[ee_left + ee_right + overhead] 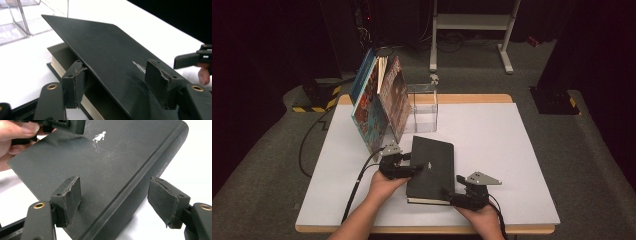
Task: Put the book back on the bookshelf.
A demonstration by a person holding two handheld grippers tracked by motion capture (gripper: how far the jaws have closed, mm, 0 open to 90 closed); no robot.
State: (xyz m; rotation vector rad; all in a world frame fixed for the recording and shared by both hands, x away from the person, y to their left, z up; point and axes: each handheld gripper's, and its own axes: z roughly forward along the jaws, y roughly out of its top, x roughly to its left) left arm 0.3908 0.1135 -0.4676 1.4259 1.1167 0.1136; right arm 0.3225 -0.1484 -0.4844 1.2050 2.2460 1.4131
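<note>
A black hardcover book [434,160] lies flat on the white table [497,135], its spine to the right. My left gripper [414,170] is at the book's left edge. In the left gripper view the front cover [105,42] is tilted up off the cream page block [58,67]. One jaw sits under the cover's edge and the other above it, so my left gripper [115,62] stands open around the cover. My right gripper [451,196] is at the book's near right corner. It [115,180] is open astride the spine [147,170]: one jaw lies over the cover, the other is clear of the spine.
Several picture books [379,102] lean upright at the back left of the table. A clear acrylic stand [422,107] is beside them, just behind the black book. The table's right half [512,165] is bare white. Cables trail off the near edge.
</note>
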